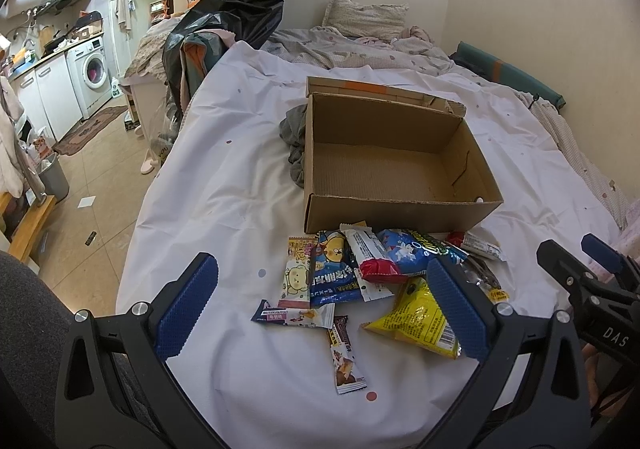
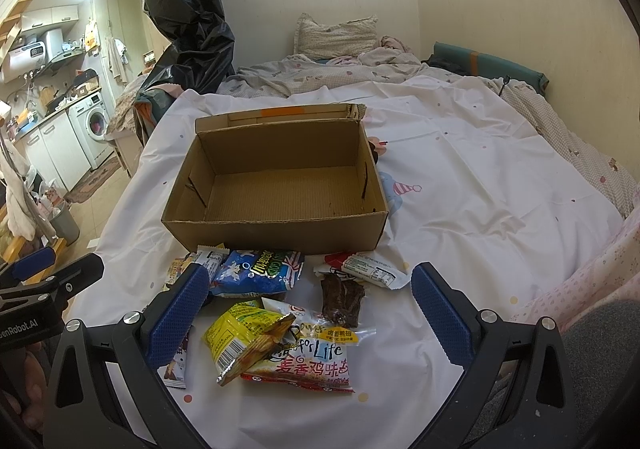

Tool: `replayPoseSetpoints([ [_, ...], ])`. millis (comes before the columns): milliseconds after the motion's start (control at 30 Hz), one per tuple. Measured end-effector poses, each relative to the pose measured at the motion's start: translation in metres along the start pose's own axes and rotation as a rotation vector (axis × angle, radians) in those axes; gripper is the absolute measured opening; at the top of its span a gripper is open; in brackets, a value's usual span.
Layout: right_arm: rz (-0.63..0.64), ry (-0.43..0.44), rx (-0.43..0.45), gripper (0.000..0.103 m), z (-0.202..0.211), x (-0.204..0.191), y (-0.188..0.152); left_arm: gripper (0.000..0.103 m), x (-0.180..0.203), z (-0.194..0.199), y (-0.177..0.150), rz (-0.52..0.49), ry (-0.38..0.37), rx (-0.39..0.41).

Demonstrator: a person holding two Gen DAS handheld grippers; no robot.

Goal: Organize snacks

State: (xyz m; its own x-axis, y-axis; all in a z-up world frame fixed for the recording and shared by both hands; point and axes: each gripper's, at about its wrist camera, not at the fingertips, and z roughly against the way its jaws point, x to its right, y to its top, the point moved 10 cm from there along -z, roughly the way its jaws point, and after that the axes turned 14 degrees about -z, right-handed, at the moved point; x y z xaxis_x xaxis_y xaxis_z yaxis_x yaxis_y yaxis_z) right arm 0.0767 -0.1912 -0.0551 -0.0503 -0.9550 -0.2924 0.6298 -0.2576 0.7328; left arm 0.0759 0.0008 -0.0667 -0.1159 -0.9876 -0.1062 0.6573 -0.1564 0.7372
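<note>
On the bed's white sheet (image 2: 460, 177), I see the snack packets (image 2: 276, 313) heaped just near of the open cardboard box (image 2: 280, 225). I hold my left tool (image 1: 320, 305) and right tool (image 2: 308, 313) over the heap, both spread wide, grasping nothing.
</note>
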Motion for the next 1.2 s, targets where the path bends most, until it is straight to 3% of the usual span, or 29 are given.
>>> replayPoseSetpoints([
  [433, -0.011, -0.001, -0.003, 0.103, -0.001, 0.003, 0.0, 0.103, -0.004, 0.0, -0.002, 0.004, 0.006, -0.011],
  [633, -0.085, 0.0, -0.04, 0.103, -0.006, 0.015, -0.001, 0.103, -0.022, -0.004, -0.011, 0.051, 0.051, -0.055],
  [733, -0.121, -0.003, -0.065, 0.103, -0.01, 0.021, -0.003, 0.103, -0.034, -0.018, -0.025, 0.077, 0.083, -0.137],
  [867, -0.158, -0.007, -0.088, 0.103, -0.013, 0.028, -0.006, 0.1, -0.026, -0.044, -0.054, 0.088, 0.019, -0.301],
  [967, -0.176, -0.012, -0.094, 0.103, -0.014, 0.032, -0.006, 0.08, -0.001, -0.066, -0.083, 0.093, -0.083, -0.442],
  [1000, -0.185, -0.011, -0.097, 0.103, -0.014, 0.033, -0.006, 0.069, 0.008, -0.073, -0.093, 0.104, -0.12, -0.486],
  [1033, -0.197, -0.01, -0.1, 0.103, -0.014, 0.035, -0.007, 0.06, 0.012, -0.078, -0.1, 0.113, -0.135, -0.51],
  [1167, -0.229, -0.006, -0.111, 0.103, -0.015, 0.042, -0.005, 0.042, 0.028, -0.093, -0.116, 0.113, -0.167, -0.567],
  [1200, -0.237, -0.004, -0.114, 0.103, -0.015, 0.043, -0.005, 0.031, 0.031, -0.096, -0.119, 0.11, -0.177, -0.581],
])
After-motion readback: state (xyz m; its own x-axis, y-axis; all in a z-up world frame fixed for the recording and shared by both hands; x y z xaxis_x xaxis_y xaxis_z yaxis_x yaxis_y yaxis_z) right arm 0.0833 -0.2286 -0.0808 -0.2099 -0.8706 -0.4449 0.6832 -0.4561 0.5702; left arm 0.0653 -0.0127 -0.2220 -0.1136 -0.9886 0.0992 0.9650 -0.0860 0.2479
